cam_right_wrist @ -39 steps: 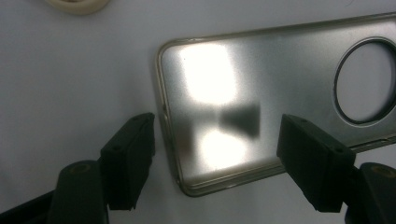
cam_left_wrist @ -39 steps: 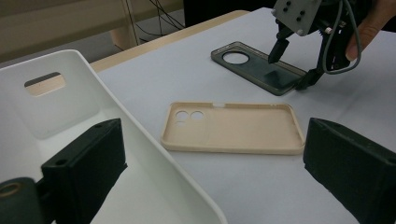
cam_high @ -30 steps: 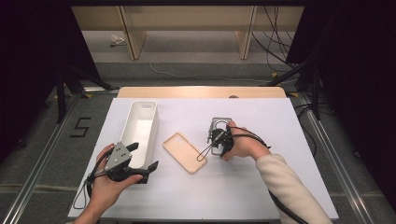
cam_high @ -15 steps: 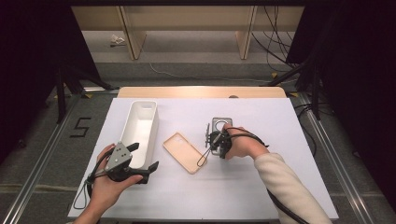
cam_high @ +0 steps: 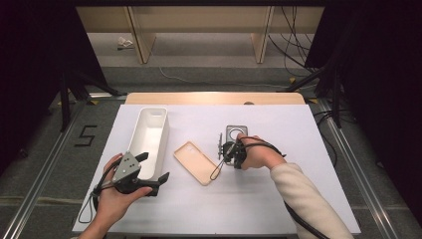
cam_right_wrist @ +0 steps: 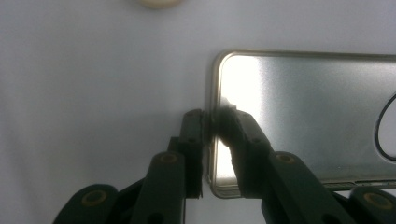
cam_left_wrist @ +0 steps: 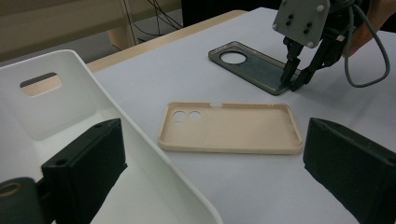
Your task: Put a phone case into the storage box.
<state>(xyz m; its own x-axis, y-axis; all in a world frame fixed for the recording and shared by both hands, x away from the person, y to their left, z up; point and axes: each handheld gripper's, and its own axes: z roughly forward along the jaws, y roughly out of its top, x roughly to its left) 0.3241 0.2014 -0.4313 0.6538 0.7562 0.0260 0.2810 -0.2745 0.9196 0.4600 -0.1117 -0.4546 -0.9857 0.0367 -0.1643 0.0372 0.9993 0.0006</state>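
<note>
Change: right gripper (cam_high: 222,152) has closed in on the grey case.
Left gripper (cam_high: 149,172): fingers wide, empty, by white bin (cam_high: 149,134).
Beige case (cam_high: 195,162): mid-surface.
Grey case (cam_high: 235,135): end wall pinched.
Risk: thin-edge grip — may slip on lifting.

Left gripper (cam_high: 153,170) rests in hand with fingers spread wide; right gripper (cam_right_wrist: 215,122) pinches fingers nearly together.

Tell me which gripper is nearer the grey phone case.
Right. The right gripper pinches the grey phone case by its edge; the left gripper is far off beside the white bin.
</note>
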